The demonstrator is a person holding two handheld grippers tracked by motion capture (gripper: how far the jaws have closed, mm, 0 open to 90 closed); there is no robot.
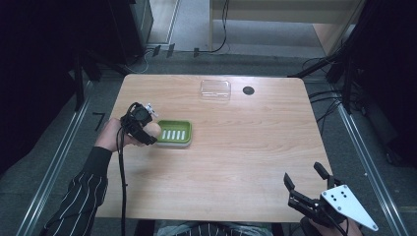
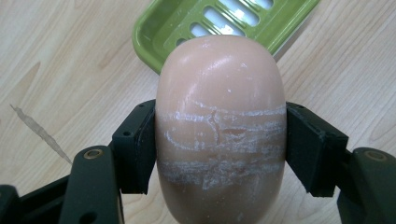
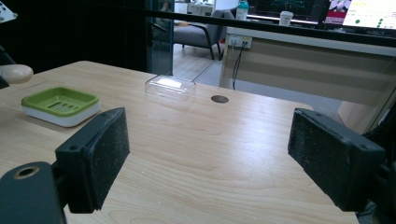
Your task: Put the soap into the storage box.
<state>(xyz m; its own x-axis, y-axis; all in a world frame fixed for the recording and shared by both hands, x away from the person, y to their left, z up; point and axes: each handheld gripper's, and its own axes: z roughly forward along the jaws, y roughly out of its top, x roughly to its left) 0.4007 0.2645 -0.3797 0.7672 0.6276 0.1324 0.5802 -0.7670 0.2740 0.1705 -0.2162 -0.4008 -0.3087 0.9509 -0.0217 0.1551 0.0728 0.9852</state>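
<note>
- i have the left gripper clamped on a smooth, oval, peach-coloured bar of soap; in the left gripper view both black pads press flat on its flanks, across a band of white scuff marks.
- the landmark is the lime-green plastic soap dish with a slotted floor and a white base. the soap hangs just beside the dish's left end in the high view, raised off the light wooden table, its rounded nose pointing toward the dish.
- from the left gripper view the near corner of the dish lies just beyond the soap's tip, so the bar is not yet over the slots.
- my read: this is the carry step, soap picked and on its way to the dish, placing not yet done.
- the next move, as i judge it, calls for a short travel over the dish until the bar sits above the slotted middle, a lowering until it rests on the floor, then opening the jaws. the soap looks slick and rounded, so i would keep the squeeze even and avoid tilting.
- the right gripper stands wide with nothing between its pads, well apart from the dish at the table's near right edge.
- a clear plastic lid-like box lies beyond the dish, well apart from it, near a small dark round hole in the table.
</note>
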